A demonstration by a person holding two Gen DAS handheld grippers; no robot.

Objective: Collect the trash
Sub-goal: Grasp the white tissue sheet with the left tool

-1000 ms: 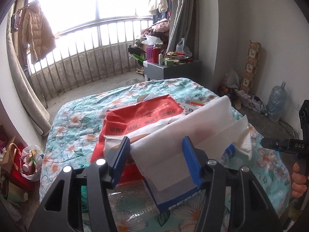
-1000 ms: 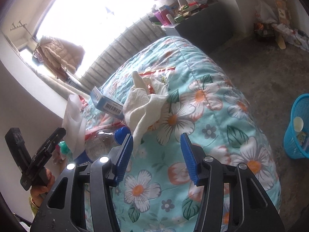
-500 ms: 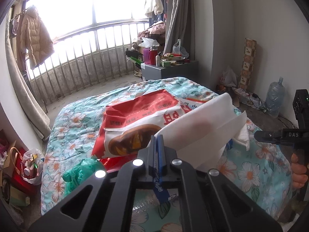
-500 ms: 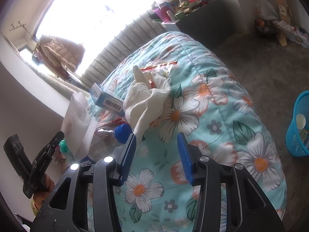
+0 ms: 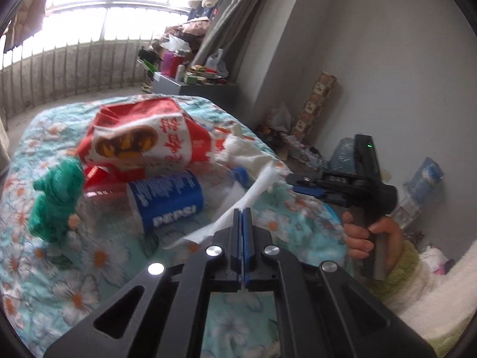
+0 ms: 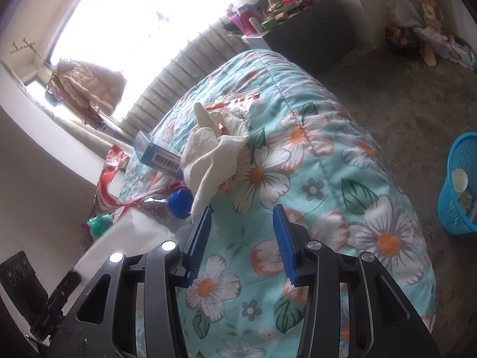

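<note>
1. While the left wrist view is being read, the left gripper [image 5: 242,213] is being seen clamped flat on a white tissue sheet [image 5: 252,192]; a second ago its jaws were standing wide around that sheet, and they had snapped together by half a second ago. The sheet is being trailed toward 1 o'clock from the pads.
2. That closure is being judged as the pick-up being secured, so the carry to a bin is being taken as the step in hand.
3. More trash is being shown lying on the floral bedspread [image 5: 98,256]: a Pepsi bottle [image 5: 167,198] at 10 o'clock of the jaws, a red snack bag [image 5: 143,137] beyond it, and a green crumpled bag [image 5: 55,197] at 9 o'clock.
4. At 3 o'clock the right gripper [image 5: 307,185] is being held by a hand [image 5: 372,235] in a fuzzy sleeve.
5. As the right wrist view is being read, the right gripper [image 6: 242,243] is being seen partly open with nothing between its pads; its jaws have just been narrowing a little.
6. A crumpled white cloth [image 6: 214,155] is being shown just past its left pad at 11 o'clock, with a blue barcode box [image 6: 158,155] at 10 o'clock.
7. A blue basket [image 6: 460,185], already holding a cup, is being seen on the bare floor at 3 o'clock, well apart from the bed.
8. A bright barred window and a cluttered grey cabinet [image 6: 301,38] are being shown at 12 o'clock.
</note>
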